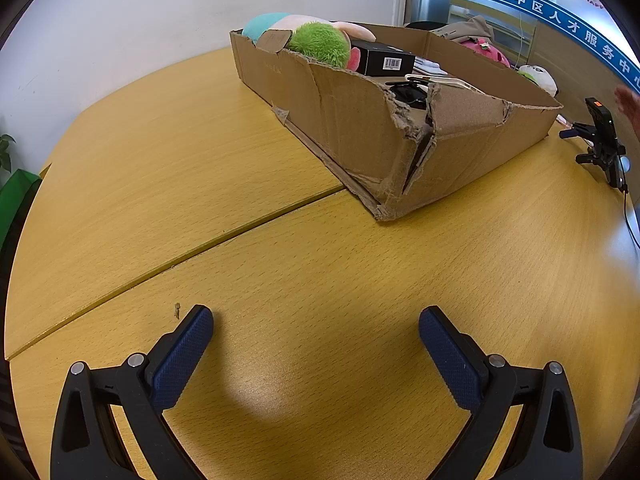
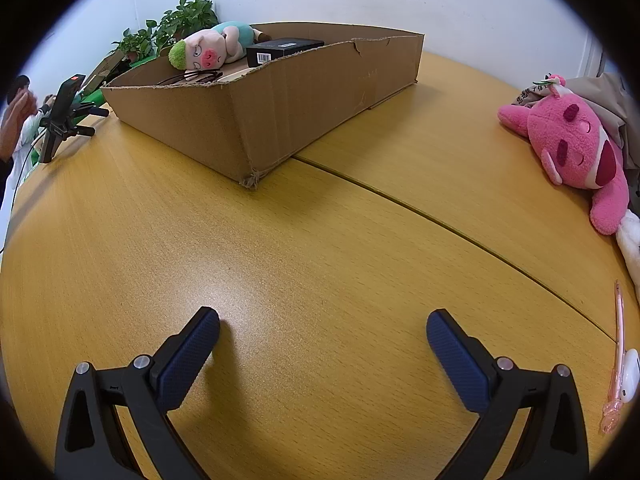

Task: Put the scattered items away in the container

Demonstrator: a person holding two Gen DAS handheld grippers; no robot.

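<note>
A torn, shallow cardboard box (image 1: 352, 128) (image 2: 288, 96) sits on the wooden table ahead of both grippers. Inside lie a pig plush with green hair (image 2: 204, 50) (image 1: 320, 42), a black box with a barcode (image 1: 386, 62) (image 2: 280, 50) and dark glasses (image 1: 408, 94) (image 2: 192, 77). On the table at the right lie a pink bear plush (image 2: 576, 152), a pink pen (image 2: 618, 352) and a small white case (image 2: 629, 380). My left gripper (image 1: 316, 318) and right gripper (image 2: 323, 322) both hover open over bare tabletop, well short of the box, with nothing between the fingers.
A phone on a small black tripod (image 1: 604, 140) (image 2: 62, 118) stands beside the box. A person's hand (image 1: 628, 104) shows behind it, and a person (image 2: 16, 120) sits at the table's far left. Potted plants (image 2: 176, 24) stand by the wall. A seam (image 1: 180, 260) crosses the table.
</note>
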